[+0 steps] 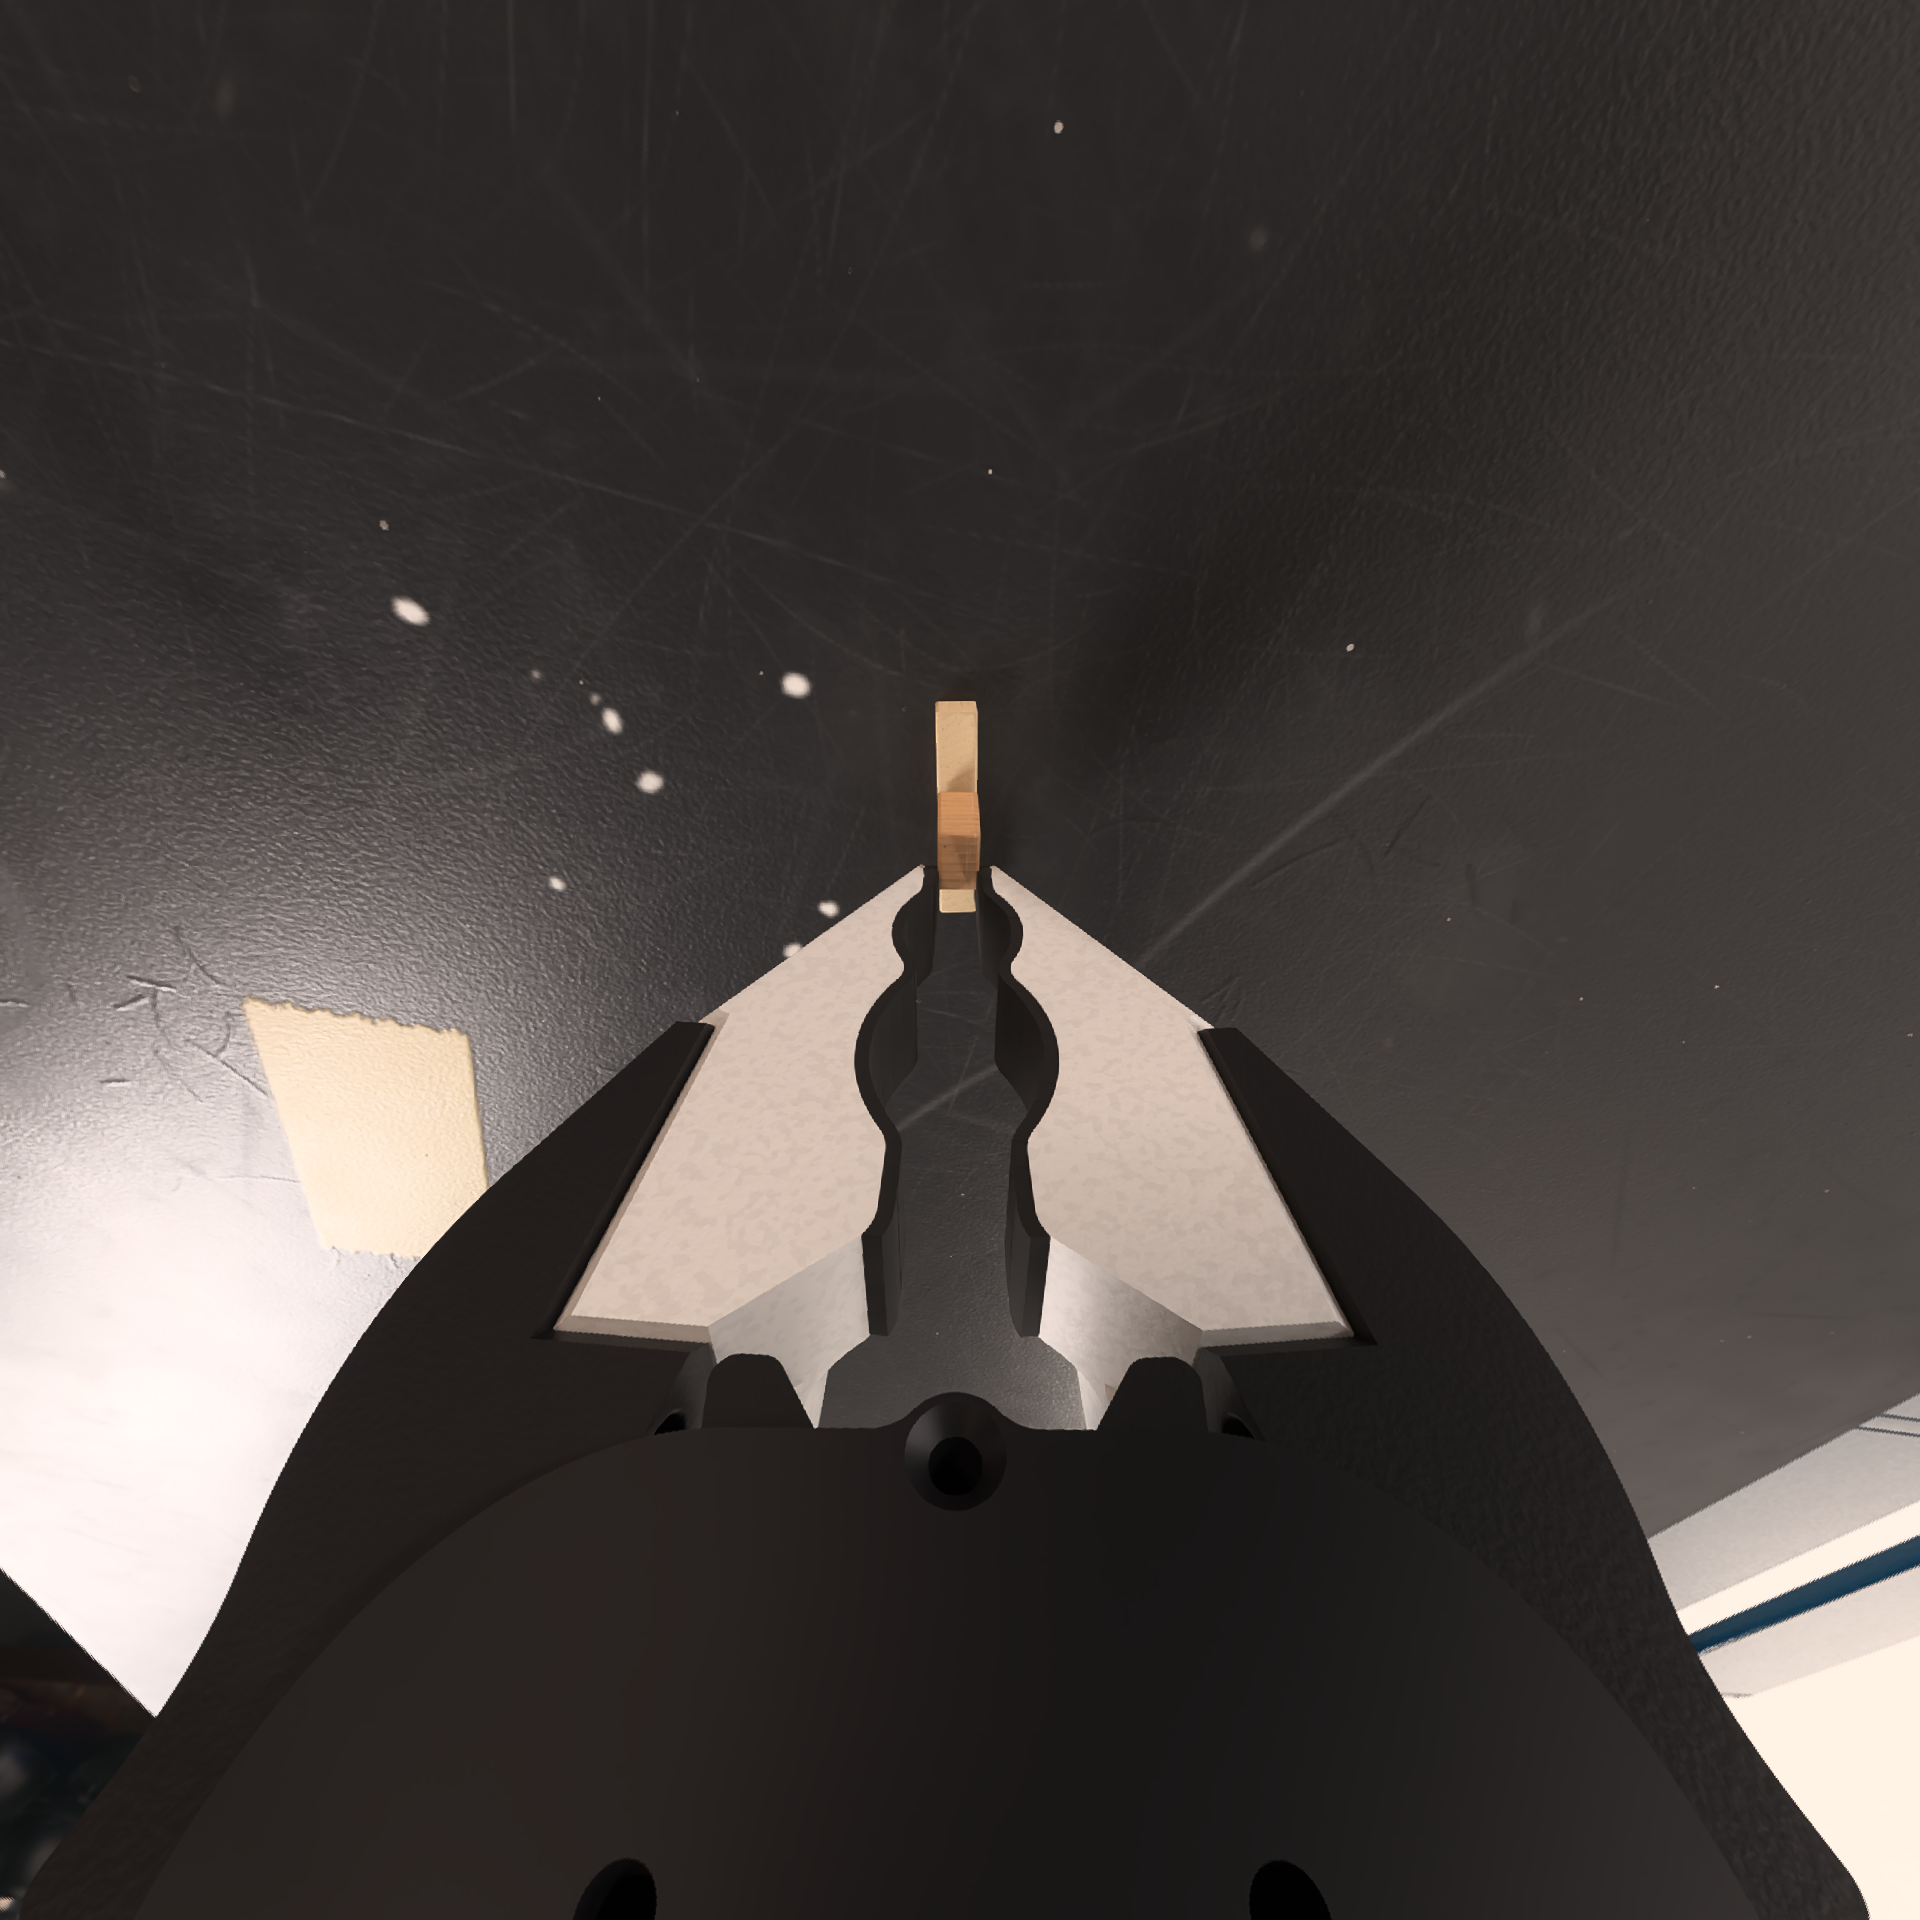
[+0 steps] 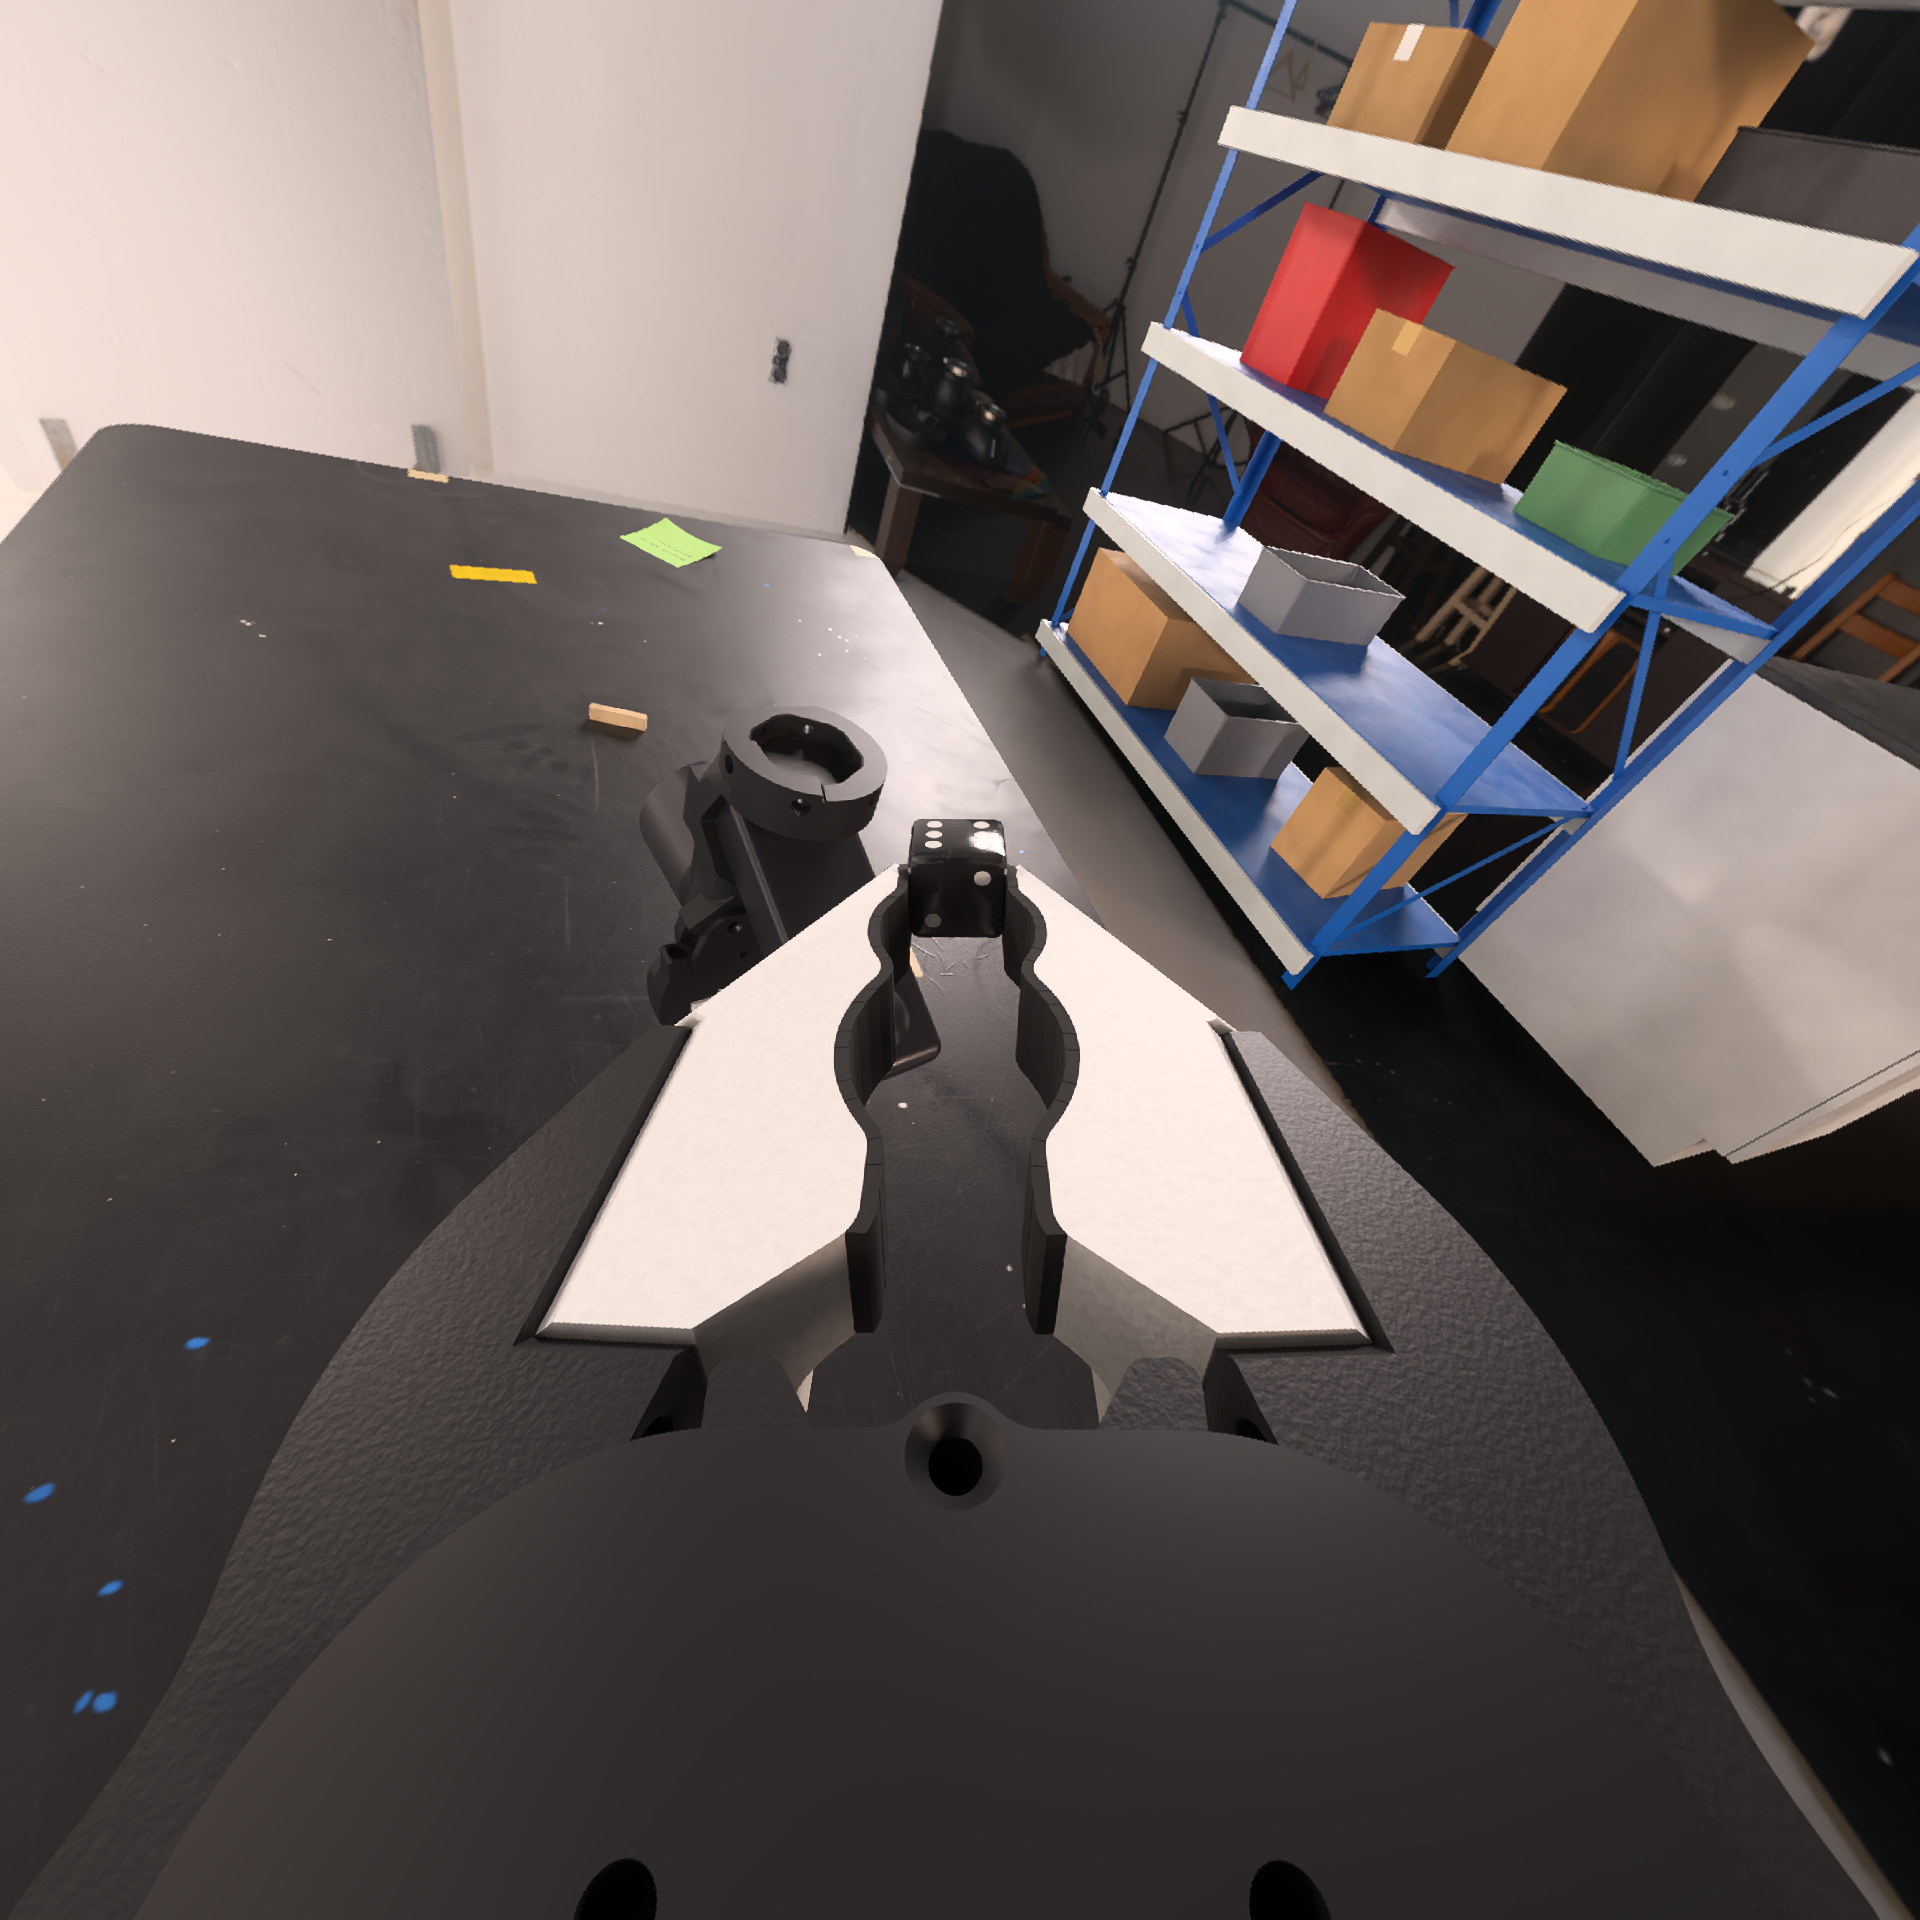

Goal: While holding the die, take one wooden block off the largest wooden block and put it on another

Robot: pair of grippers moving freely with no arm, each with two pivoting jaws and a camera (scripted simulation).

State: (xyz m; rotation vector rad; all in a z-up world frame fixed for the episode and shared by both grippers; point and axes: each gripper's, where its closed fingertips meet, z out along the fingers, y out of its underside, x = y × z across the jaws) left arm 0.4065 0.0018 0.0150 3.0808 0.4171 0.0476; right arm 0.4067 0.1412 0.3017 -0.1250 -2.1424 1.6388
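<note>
In the left wrist view my left gripper points down at the black table, its jaws closed narrowly on a small orange-brown wooden block. This block lies over the middle of a long pale wooden block, and I cannot tell whether they touch. My right gripper is shut on a black die with white pips, held above the table near its right edge. The left gripper's body shows just beyond it, its tips hidden behind my right fingers. Another pale wooden block lies flat farther back.
A beige tape patch and white paint spots mark the table. A green note and a yellow strip lie at the far end. A blue shelf rack with boxes stands off the table's right edge.
</note>
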